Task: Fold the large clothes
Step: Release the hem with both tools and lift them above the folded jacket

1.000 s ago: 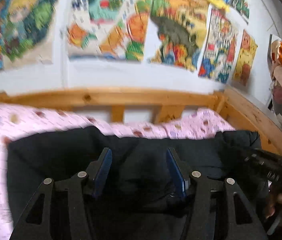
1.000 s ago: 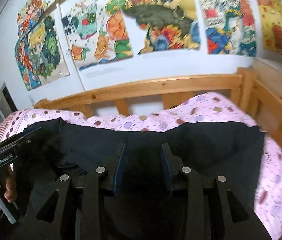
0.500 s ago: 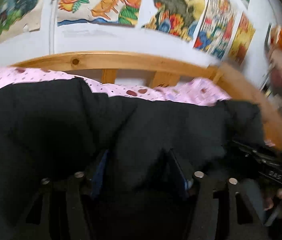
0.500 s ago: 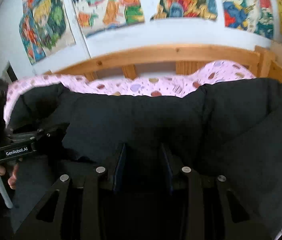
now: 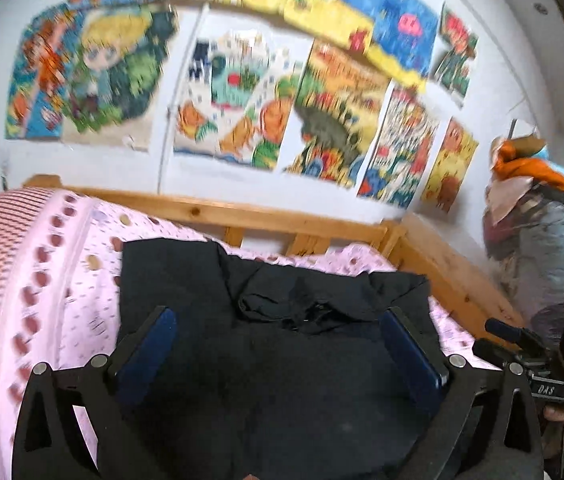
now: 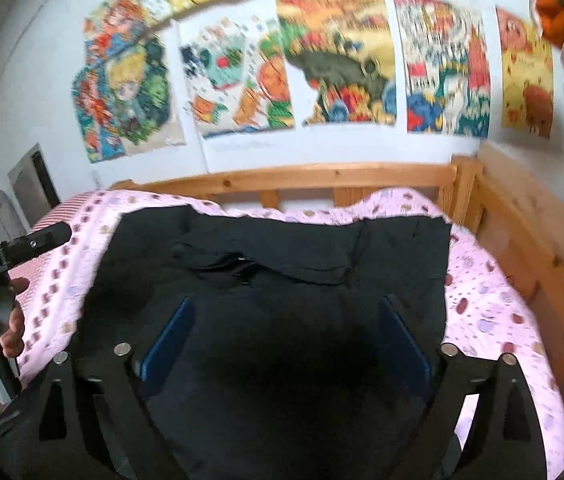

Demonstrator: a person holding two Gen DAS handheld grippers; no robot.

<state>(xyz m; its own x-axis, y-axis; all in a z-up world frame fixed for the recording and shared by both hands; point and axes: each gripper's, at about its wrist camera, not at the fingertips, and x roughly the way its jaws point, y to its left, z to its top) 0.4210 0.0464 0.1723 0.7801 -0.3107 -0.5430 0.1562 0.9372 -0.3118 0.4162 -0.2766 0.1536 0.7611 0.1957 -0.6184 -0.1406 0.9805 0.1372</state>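
Observation:
A large black garment (image 5: 186, 276) lies folded on the pink dotted bed sheet (image 5: 82, 280), with a rumpled ridge across its middle. My left gripper (image 5: 278, 316) hovers above its near part with its jaws opening wide. The cloth shows between the blue pads (image 5: 150, 344), but neither one presses on it. In the right wrist view the same garment (image 6: 282, 240) spreads across the sheet (image 6: 489, 312). My right gripper (image 6: 286, 302) hangs over it, jaws opening too and holding nothing.
A wooden bed frame (image 6: 301, 178) runs along the far side and the right side (image 5: 453, 280). Colourful posters (image 6: 333, 60) cover the wall behind. A heap of clothes (image 5: 541, 220) stands at the right. A hand (image 6: 10, 332) grips the other tool's handle at the left.
Both grippers were sunk in the black cloth with narrow jaws. Now the jaws stand wide, both have pulled back and up, and the garment lies free on the bed.

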